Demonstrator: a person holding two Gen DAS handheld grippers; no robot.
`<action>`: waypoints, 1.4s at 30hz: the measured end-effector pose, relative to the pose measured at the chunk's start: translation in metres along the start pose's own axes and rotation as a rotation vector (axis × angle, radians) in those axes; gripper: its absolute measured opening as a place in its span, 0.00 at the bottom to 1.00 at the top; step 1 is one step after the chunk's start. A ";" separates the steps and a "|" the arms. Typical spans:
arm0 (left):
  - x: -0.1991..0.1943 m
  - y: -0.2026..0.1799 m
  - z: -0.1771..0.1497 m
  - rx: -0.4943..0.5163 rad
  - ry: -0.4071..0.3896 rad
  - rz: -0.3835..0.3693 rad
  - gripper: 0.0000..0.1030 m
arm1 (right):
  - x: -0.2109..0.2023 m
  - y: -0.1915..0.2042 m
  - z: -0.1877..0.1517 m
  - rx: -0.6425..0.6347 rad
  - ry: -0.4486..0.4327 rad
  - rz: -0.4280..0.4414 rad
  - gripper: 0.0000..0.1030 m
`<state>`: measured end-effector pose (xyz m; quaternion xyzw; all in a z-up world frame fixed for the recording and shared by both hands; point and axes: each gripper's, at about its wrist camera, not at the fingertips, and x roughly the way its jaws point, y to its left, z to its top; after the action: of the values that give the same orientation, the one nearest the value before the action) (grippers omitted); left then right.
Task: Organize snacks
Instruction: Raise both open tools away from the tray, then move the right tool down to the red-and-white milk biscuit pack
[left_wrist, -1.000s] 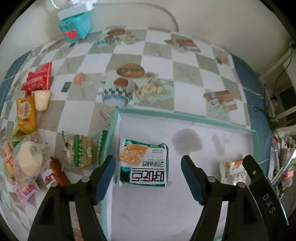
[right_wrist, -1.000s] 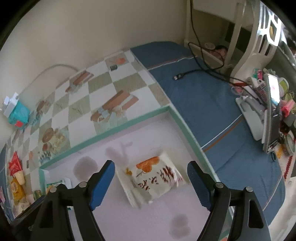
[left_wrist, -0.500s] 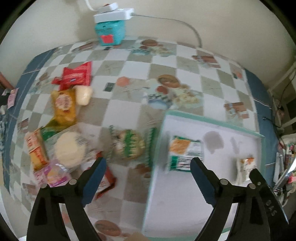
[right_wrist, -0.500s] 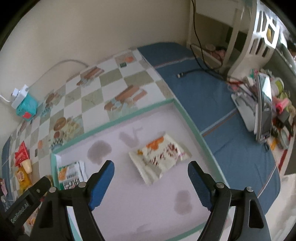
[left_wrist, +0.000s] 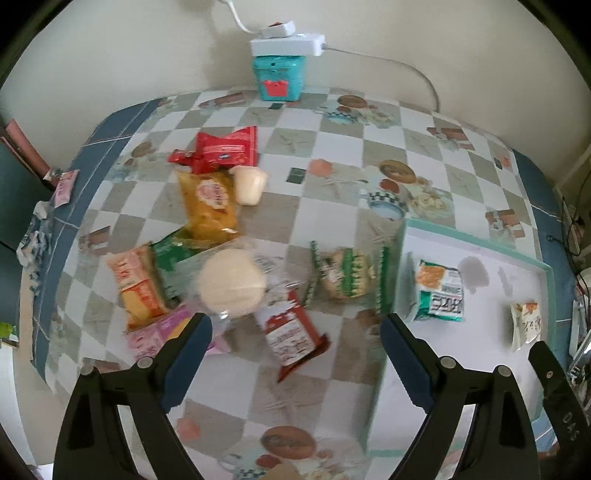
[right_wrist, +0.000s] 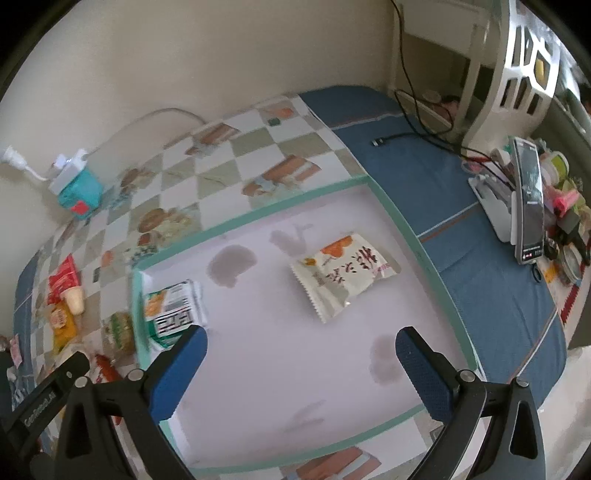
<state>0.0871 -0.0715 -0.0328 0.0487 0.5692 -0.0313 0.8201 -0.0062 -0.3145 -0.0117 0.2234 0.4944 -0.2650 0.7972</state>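
Note:
A white tray with a teal rim (left_wrist: 476, 243) (right_wrist: 258, 212) holds a green-and-white cracker packet (left_wrist: 439, 291) (right_wrist: 171, 310) and a white packet with orange print (left_wrist: 526, 323) (right_wrist: 343, 273). Left of the tray, loose snacks lie on the checked cloth: a red-and-white packet (left_wrist: 291, 336), a green-striped biscuit pack (left_wrist: 347, 278), a wrapped white bun (left_wrist: 231, 282), a yellow packet (left_wrist: 208, 201) and a jelly cup (left_wrist: 249, 184). My left gripper (left_wrist: 293, 319) hangs open above the red-and-white packet, holding nothing. My right gripper (right_wrist: 301, 334) is above the tray, its jaws opening with nothing between them.
A teal box with a white power strip (left_wrist: 282, 74) stands at the wall. More red packets (left_wrist: 225, 149), an orange packet (left_wrist: 138, 286) and a pink one (left_wrist: 155, 336) lie at the left. A phone on a stand (right_wrist: 528, 206), clutter and a cable (right_wrist: 406, 136) sit on the blue cloth at the right.
My left gripper swung left from over the cracker packet in the tray to over the snack pile, its jaws wider. My right gripper pulled up and back from the white packet and spread wider.

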 end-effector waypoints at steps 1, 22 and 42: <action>-0.001 0.004 -0.001 -0.001 0.002 0.005 0.90 | -0.003 0.003 -0.001 -0.008 -0.006 0.007 1.00; -0.028 0.115 -0.009 -0.167 -0.057 0.036 0.90 | -0.023 0.087 -0.046 -0.180 0.035 0.074 1.00; 0.020 0.220 -0.024 -0.510 0.096 -0.001 0.90 | 0.015 0.192 -0.081 -0.331 0.160 0.164 1.00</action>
<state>0.0953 0.1503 -0.0505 -0.1585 0.5970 0.1153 0.7779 0.0690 -0.1216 -0.0408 0.1493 0.5730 -0.0958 0.8001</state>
